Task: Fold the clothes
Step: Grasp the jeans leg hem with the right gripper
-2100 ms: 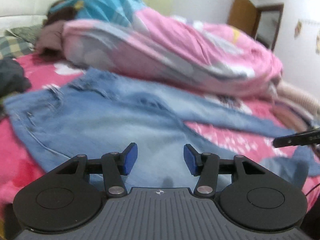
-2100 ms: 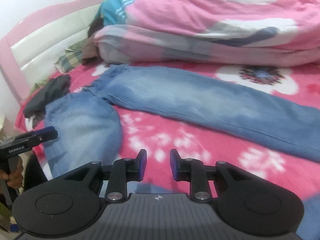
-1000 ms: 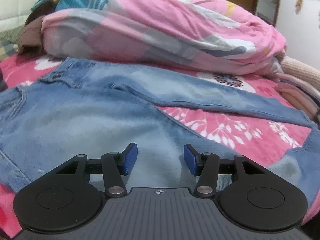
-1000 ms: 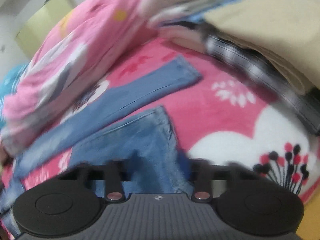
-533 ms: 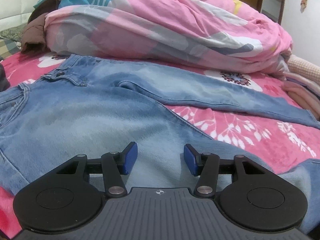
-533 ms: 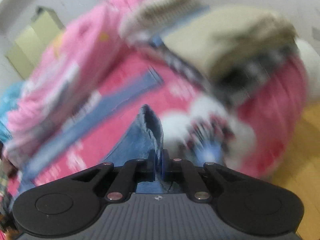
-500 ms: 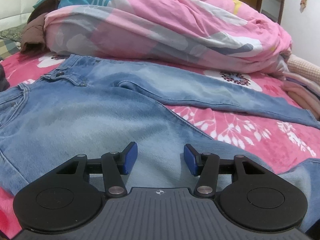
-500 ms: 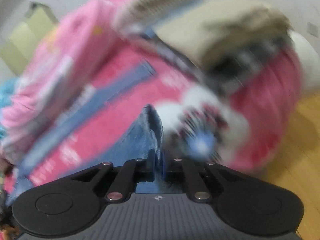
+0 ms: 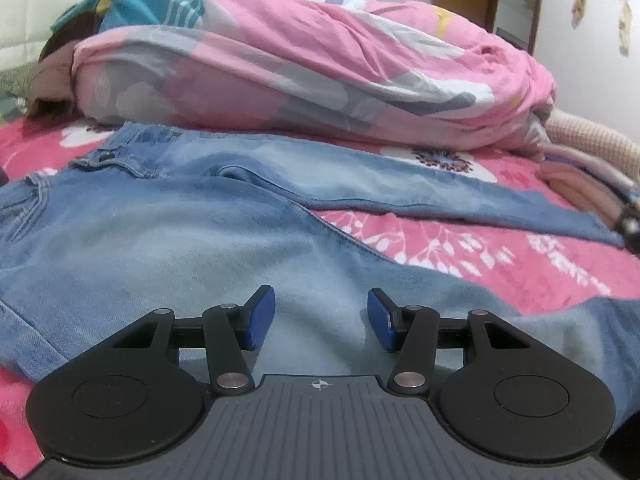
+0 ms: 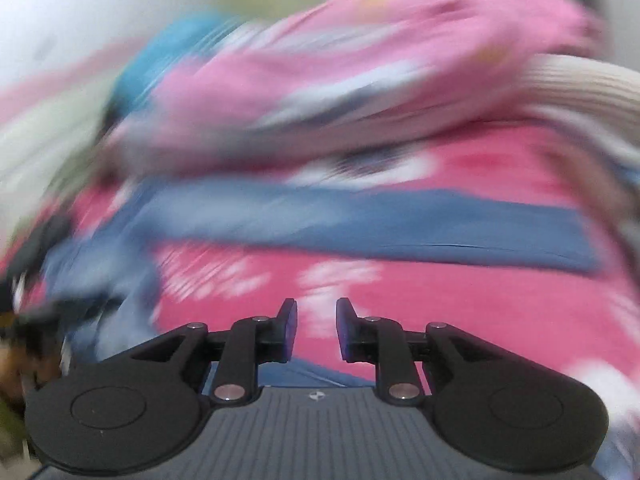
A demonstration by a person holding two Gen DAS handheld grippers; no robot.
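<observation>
Jeans [image 9: 168,248] are spread flat on the bed [image 9: 460,248], both legs apart, under the open, empty left gripper [image 9: 321,318]; the right gripper [image 10: 316,330], just opened, holds nothing, so its hem may be left unfolded.

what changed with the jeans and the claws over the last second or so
The right claw has let go of the blue denim jeans leg hem it pinched half a second ago; its jaws have just been opening, nothing between them, and its view has swung back across the bed. The left claw stays open over the jeans, holding nothing.
</observation>
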